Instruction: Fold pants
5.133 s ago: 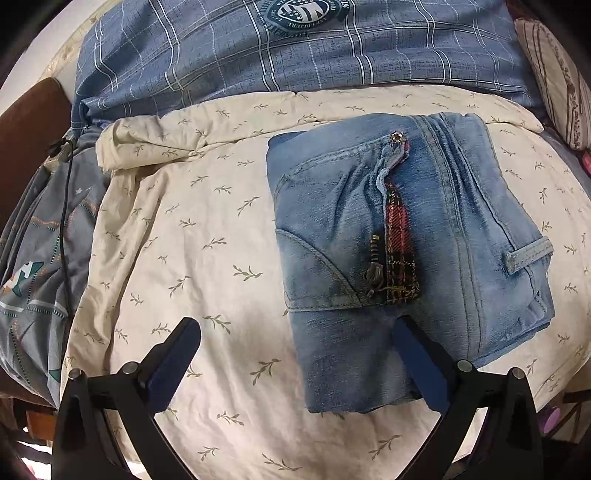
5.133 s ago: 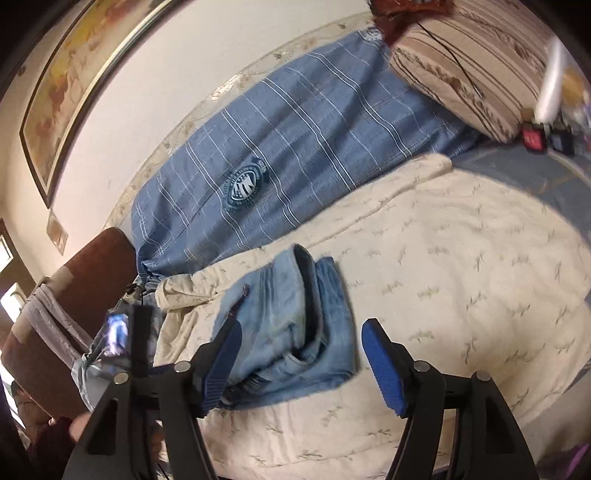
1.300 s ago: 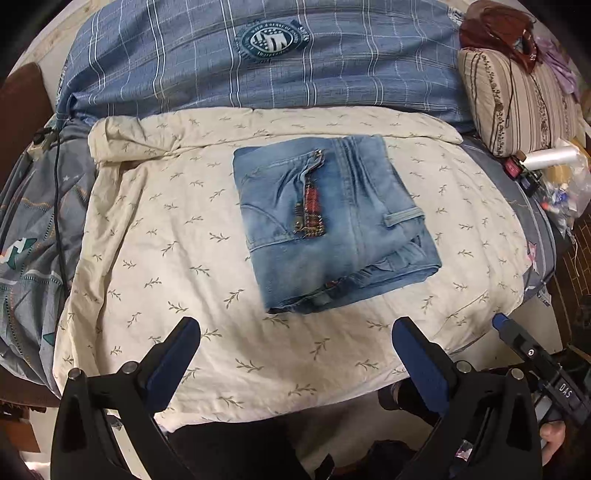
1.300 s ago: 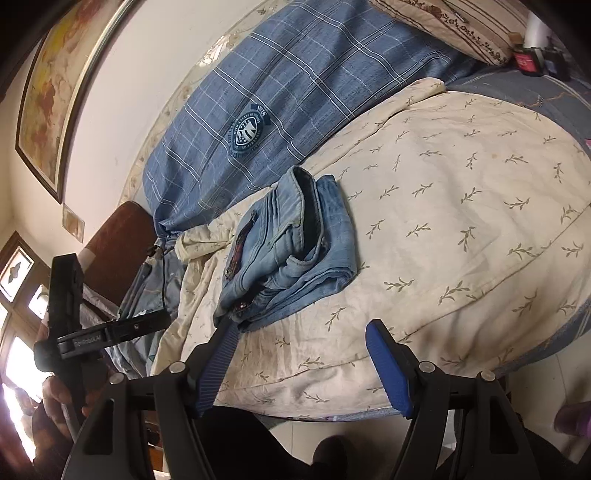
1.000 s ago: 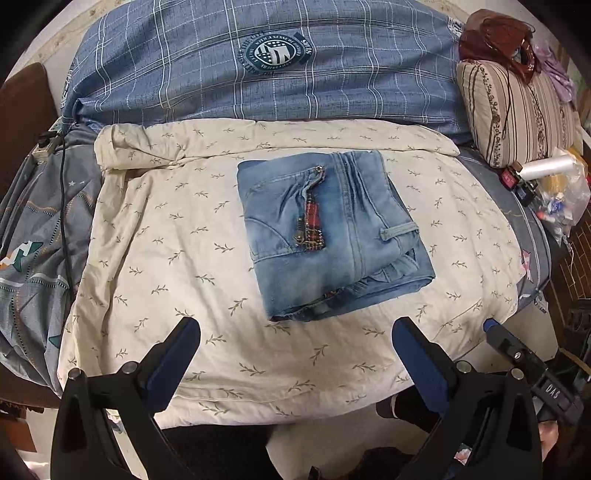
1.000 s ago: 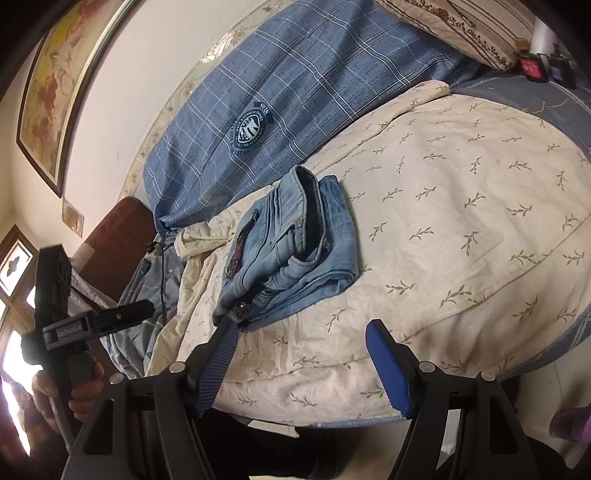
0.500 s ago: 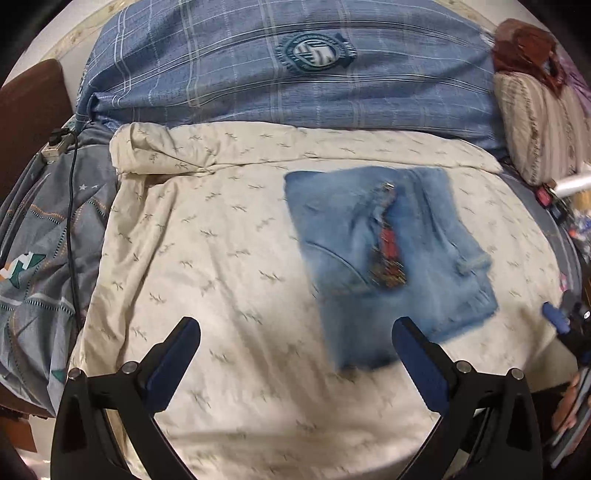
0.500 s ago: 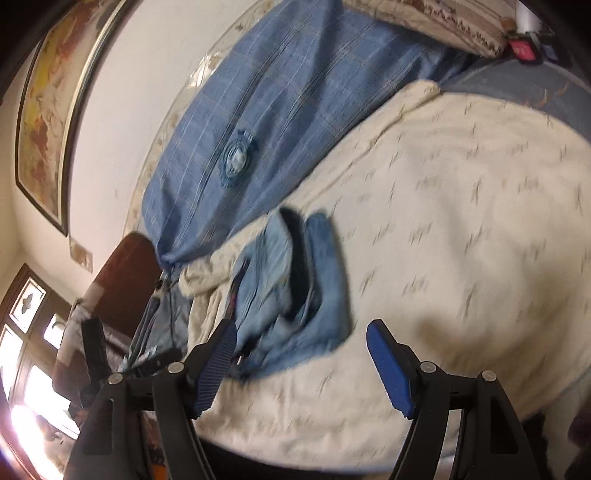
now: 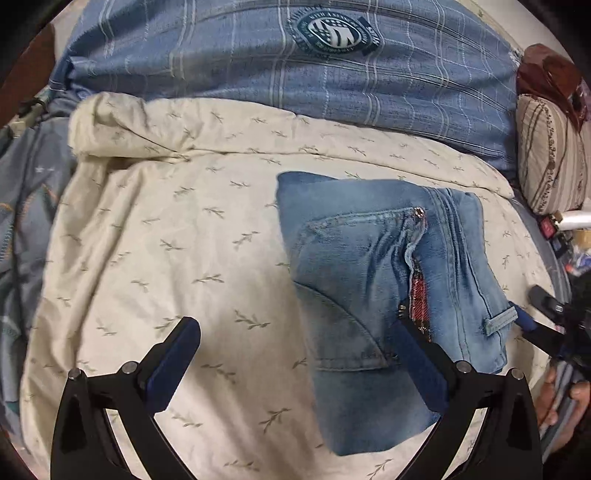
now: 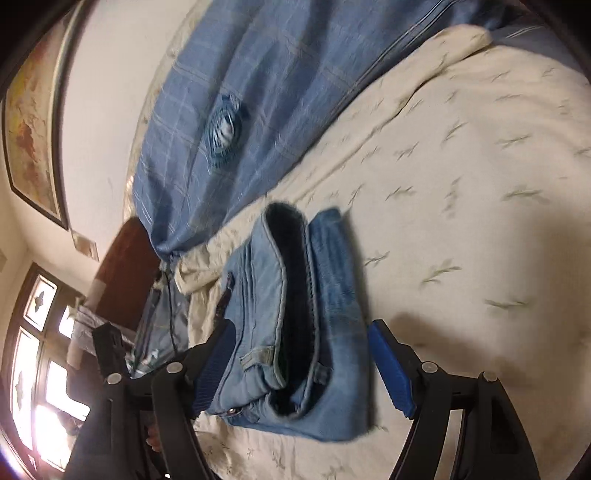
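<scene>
A folded pair of light blue jeans (image 9: 369, 280) lies on the cream leaf-print sheet (image 9: 166, 240), with its fly and red plaid lining facing up. My left gripper (image 9: 295, 369) hovers open over the jeans' near left part; its right finger overlaps the denim in the picture and nothing is between the pads. In the right wrist view the jeans (image 10: 325, 295) show their open waist end. My right gripper (image 10: 303, 373) is open, a finger on each side of that end, not pressing. From the left wrist view its blue fingertip (image 9: 523, 321) touches or nearly touches the jeans' right edge.
A blue plaid blanket with a round crest (image 9: 332, 33) lies along the far side of the bed. A striped pillow (image 9: 546, 162) and small items (image 9: 569, 229) sit at the right end. A framed picture (image 10: 29, 129) and a bright window (image 10: 37, 350) are on the left.
Both grippers have moved in toward the jeans, which now look larger in both views. The right gripper has come from beyond the bed's edge to straddle the jeans' waist end.
</scene>
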`<control>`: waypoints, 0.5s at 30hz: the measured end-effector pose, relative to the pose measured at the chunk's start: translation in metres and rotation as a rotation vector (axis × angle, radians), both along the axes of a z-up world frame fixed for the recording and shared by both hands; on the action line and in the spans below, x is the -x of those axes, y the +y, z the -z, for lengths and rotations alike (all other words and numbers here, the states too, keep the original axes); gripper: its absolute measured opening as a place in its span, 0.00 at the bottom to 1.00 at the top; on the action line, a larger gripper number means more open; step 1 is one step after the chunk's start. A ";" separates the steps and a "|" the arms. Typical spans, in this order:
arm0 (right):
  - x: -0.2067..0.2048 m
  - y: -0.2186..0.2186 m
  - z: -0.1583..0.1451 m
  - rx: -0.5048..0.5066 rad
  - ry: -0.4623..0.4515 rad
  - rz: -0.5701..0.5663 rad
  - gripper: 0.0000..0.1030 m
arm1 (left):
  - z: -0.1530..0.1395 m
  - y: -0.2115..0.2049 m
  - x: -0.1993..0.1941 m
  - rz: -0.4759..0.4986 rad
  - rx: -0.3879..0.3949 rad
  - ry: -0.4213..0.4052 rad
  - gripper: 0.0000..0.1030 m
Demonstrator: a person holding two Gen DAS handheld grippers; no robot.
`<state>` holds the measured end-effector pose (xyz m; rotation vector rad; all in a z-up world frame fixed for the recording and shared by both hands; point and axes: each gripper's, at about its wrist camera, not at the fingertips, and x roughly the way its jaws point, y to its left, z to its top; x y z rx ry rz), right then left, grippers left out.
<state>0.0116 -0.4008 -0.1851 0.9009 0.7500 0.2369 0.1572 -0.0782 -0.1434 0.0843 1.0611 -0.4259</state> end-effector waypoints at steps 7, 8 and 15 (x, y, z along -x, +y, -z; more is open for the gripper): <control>-0.030 0.018 0.014 0.054 0.047 -0.054 0.79 | 0.015 -0.005 -0.003 0.085 0.132 0.025 1.00; -0.031 0.020 0.012 0.054 0.043 -0.059 0.81 | 0.019 -0.006 -0.003 0.097 0.159 0.028 1.00; -0.037 0.034 0.007 0.128 0.013 -0.107 0.81 | 0.036 -0.031 0.002 0.203 0.234 0.084 1.00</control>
